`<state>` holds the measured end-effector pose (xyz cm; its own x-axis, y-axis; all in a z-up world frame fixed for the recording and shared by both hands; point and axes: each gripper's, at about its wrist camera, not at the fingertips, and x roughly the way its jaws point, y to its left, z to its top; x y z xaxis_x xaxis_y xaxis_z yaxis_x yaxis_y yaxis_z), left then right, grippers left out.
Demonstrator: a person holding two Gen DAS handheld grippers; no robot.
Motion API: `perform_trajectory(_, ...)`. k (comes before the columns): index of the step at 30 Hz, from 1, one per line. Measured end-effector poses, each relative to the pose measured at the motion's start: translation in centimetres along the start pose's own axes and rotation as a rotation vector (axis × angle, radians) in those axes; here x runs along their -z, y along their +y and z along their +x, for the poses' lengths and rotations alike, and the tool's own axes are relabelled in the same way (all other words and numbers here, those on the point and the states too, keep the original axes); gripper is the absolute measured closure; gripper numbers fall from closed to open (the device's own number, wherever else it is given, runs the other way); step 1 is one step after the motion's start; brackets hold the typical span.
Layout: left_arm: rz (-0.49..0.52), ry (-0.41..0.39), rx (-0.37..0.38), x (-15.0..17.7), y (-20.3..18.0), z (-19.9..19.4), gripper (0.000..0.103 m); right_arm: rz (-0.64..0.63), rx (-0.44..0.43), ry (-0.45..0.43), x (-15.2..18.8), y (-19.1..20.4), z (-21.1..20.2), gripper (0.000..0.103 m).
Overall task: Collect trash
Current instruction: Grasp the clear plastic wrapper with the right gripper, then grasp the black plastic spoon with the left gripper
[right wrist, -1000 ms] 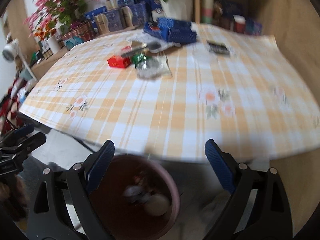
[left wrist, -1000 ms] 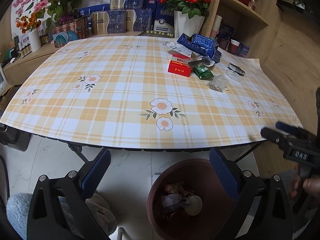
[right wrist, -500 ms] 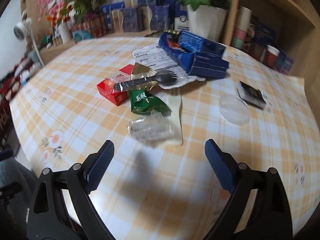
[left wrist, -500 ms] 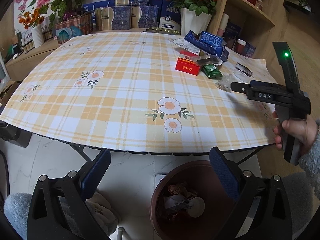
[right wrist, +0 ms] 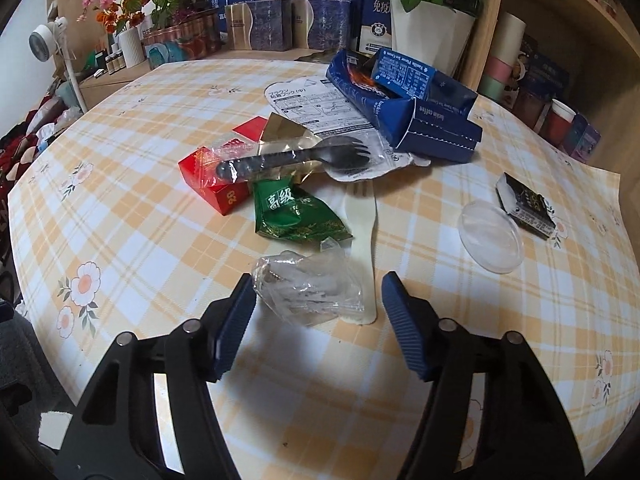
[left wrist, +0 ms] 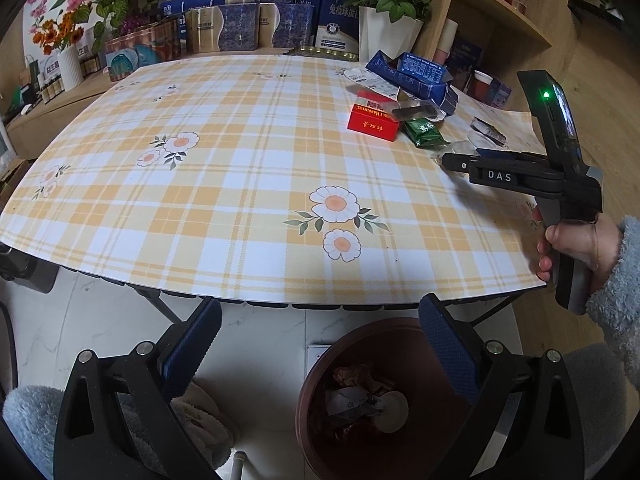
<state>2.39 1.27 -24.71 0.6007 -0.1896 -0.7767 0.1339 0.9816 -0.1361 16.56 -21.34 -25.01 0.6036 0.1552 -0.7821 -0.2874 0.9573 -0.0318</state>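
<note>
Crumpled clear plastic wrapper (right wrist: 310, 290)

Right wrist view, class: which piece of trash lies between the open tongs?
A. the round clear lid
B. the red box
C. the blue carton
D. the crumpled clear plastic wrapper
D: the crumpled clear plastic wrapper sits between the two blue pads of the right tongs, which are spread open on either side of it, while the red box, round clear lid and blue carton lie farther off on the table.
</note>
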Motion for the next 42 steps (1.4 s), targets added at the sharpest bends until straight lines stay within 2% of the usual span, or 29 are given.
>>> perform_trajectory(2, -0.002, 0.000, 0.001, 0.0, 0.0, 0.0, 0.007, -0.013, -0.004, -0.003, 0.1, 0.2, 0.0, 0.054)
perform_trajectory(5, 0.000, -0.004, 0.010, -0.1, -0.1, 0.0, 0.007, -0.013, -0.004, -0.044, 0.4, 0.2, -0.7, 0.058)
perform_trajectory(11, 0.001, -0.029, 0.020, -1.3, 0.2, 0.1, 0.007, 0.057, 0.020, -0.186, 1.3, -0.9, -3.3, 0.059)
perform_trajectory(15, 0.025, -0.053, 0.057, -3.1, -0.1, 0.3, 0.007, 0.119, 0.039, -0.221, 1.7, -1.6, -4.0, 0.059)
perform_trajectory(19, 0.091, -0.105, 0.101, -6.2, -1.3, 0.7, 0.007, 0.148, 0.041, -0.231, 1.7, -2.1, -4.1, 0.059)
perform_trajectory(21, 0.140, -0.127, 0.124, -7.7, -2.2, 1.1, 0.010, 0.159, 0.034, -0.231, 1.8, -2.5, -4.1, 0.059)
perform_trajectory(27, 0.366, -0.152, 0.228, -14.1, -5.9, 4.6, 0.035, 0.192, 0.016, -0.226, 1.9, -3.0, -4.0, 0.059)
perform_trajectory(29, 0.428, -0.136, 0.240, -16.0, -6.8, 6.4, 0.049, 0.200, 0.020, -0.229, 2.0, -3.1, -4.0, 0.059)
perform_trajectory(31, 0.484, -0.104, 0.234, -17.3, -7.6, 8.3, 0.057, 0.203, 0.021, -0.232, 2.0, -3.2, -4.0, 0.059)
perform_trajectory(35, 0.557, -0.027, 0.260, -18.4, -8.6, 11.3, 0.058, 0.192, 0.020, -0.226, 1.9, -3.0, -4.0, 0.059)
perform_trajectory(39, 0.614, 0.021, 0.233, -18.8, -9.5, 13.7, 0.058, 0.182, 0.016, -0.223, 1.8, -2.9, -3.8, 0.059)
perform_trajectory(42, 0.619, 0.047, 0.220, -18.8, -9.8, 14.7, 0.059, 0.181, 0.013, -0.219, 1.8, -3.0, -3.7, 0.059)
